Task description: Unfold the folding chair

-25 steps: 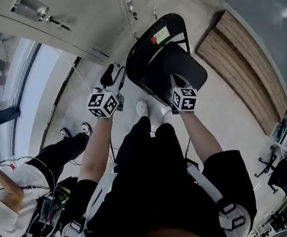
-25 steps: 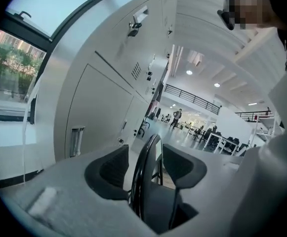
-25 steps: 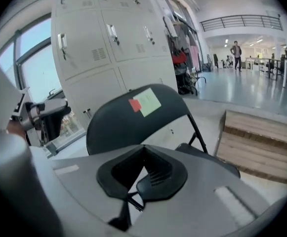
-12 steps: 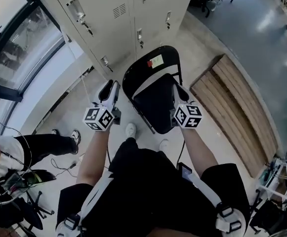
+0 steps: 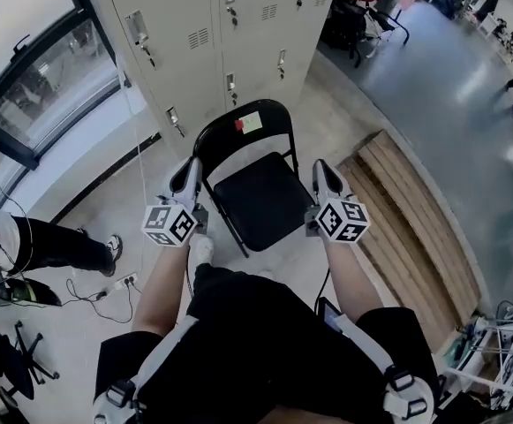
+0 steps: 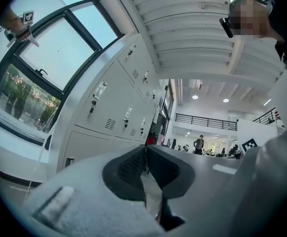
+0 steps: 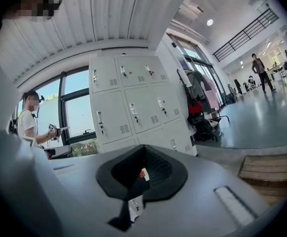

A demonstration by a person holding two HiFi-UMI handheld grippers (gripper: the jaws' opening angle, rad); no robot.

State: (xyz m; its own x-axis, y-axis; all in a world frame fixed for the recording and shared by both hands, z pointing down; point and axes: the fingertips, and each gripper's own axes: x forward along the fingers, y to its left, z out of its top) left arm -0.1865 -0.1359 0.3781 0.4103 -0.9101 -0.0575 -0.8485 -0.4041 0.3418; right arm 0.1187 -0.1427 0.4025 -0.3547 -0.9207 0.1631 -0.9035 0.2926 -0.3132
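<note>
Black folding chair point(image 5: 252, 193) open before grey lockers point(image 5: 212, 34), left tongs point(image 5: 191, 168) and right tongs point(image 5: 321, 168) flanking it

- Folding chair point(image 5: 254, 203): black frame and seat; on the backrest a white label point(image 5: 253, 121) with a red patch at its nine o'clock.
- Lockers point(image 5: 194, 34): pale cream-grey.
- Left hand-held gripper point(image 5: 188, 173) and right hand-held gripper point(image 5: 323, 173): pale grey bodies, black pads, cubes with black-and-white square markers.
- Wooden boards point(image 5: 415, 210) at the chair's three o'clock: brown, striped plank by plank.
- Floor point(image 5: 119, 206): light grey.
</note>
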